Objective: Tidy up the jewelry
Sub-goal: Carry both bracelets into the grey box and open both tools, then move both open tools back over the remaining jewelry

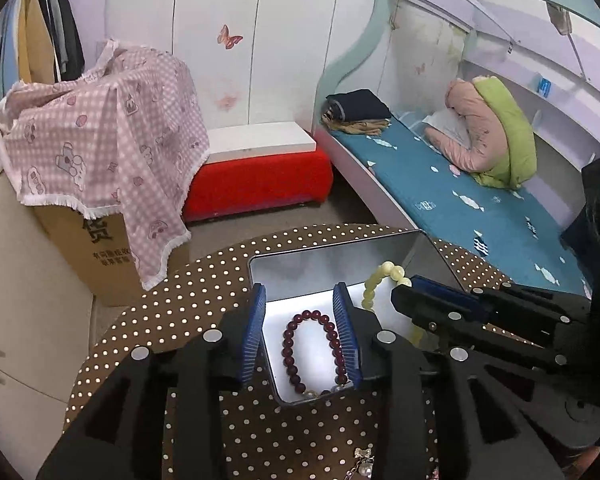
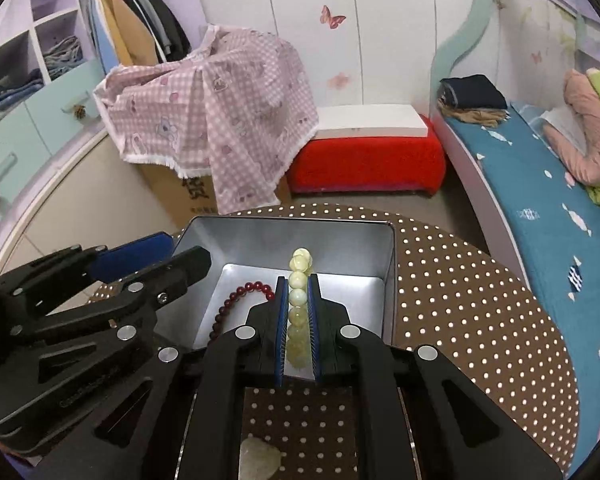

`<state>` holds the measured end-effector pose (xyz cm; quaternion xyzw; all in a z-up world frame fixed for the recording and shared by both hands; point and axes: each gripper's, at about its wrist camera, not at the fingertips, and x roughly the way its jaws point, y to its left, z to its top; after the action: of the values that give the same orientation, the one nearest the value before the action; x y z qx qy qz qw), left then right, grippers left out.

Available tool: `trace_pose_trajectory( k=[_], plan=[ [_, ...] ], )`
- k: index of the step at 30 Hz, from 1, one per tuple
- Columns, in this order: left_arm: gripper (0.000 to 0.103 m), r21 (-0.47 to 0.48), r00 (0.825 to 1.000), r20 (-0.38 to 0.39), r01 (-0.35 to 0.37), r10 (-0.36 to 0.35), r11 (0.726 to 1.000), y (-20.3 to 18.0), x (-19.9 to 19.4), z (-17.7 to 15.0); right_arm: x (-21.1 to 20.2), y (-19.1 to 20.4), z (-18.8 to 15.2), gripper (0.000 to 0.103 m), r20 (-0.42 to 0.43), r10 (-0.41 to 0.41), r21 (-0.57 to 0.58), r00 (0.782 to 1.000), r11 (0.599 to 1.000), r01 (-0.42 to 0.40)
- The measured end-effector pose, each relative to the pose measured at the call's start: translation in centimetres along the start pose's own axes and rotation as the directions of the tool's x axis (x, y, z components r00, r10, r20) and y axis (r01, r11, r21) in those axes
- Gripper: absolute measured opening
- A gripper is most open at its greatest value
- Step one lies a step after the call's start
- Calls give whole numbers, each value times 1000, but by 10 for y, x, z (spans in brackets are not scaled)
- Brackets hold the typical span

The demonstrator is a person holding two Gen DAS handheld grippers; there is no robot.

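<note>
Two tongs over the metal tin [image 2: 386,272], right gripper [image 2: 297,280] pinching the yellow bead bracelet [image 2: 298,280], left gripper [image 1: 304,308] spread above the dark red bracelet [image 1: 314,350] on the tin floor.

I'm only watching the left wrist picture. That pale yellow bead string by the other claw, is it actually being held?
Observer: Yes. In the right wrist view the right gripper is shut on the yellow bead bracelet, its beads lined up between the two blue pads.
Operator: Is it over the tin yet?
Observer: Its tip hangs above the floor of the metal tin, by the far wall.
Operator: Anything else I can't see?
Observer: A pale, flat stone pendant lies on the dotted table under the right gripper.
Operator: And my claw?
Observer: The left gripper is open, above the dark red bracelet on the tin floor.
</note>
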<state>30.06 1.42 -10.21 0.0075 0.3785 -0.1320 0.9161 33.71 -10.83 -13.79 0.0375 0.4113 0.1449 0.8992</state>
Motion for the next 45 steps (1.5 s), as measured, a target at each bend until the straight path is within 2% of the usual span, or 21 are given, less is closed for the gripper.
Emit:
trace_pose_trajectory(
  k=[2,5,7,9,11,13,19,23,27,31,37,45],
  plan=[
    [34,-3,1000,16,1,-1,1000,0,-5,0,-2,-1,0,12,6,5,2,1000,1000,-5],
    [48,-23,999,52,-4,5,1000,1,-16,-1,-8,-1,1,13,17,-2,7,1000,1000,1],
    [53,-31,997,79,-9,12,999,0,-26,-2,-15,-4,0,20,25,-7,12,1000,1000,6],
    [54,-37,994,109,-20,23,999,-1,-39,-3,-27,-5,-1,44,47,-22,23,999,1000,21],
    [65,-51,989,142,-32,39,998,-1,-55,-5,-42,-6,-3,52,83,-37,25,996,999,35],
    [72,-60,981,184,-55,65,997,-3,-72,-8,-61,-6,-6,55,111,-42,22,993,999,40],
    [73,-66,964,250,-80,94,995,-14,-116,-23,-122,0,-25,62,206,-86,-19,975,996,91],
    [78,-63,957,266,-105,118,993,-18,-137,-40,-162,4,-48,67,260,-118,-39,958,990,132],
    [78,-89,966,236,-83,102,993,-11,-145,-70,-184,2,-77,68,268,-160,-44,950,983,178],
    [78,-115,984,149,-77,94,990,2,-136,-103,-187,-2,-108,68,235,-188,-45,954,978,204],
    [78,-172,997,38,-62,70,983,16,-109,-132,-159,-10,-139,68,136,-175,-23,975,983,180],
    [78,-99,999,-34,-27,24,995,-11,-79,-147,-126,-10,-157,68,50,-156,-17,986,987,157]
  ],
)
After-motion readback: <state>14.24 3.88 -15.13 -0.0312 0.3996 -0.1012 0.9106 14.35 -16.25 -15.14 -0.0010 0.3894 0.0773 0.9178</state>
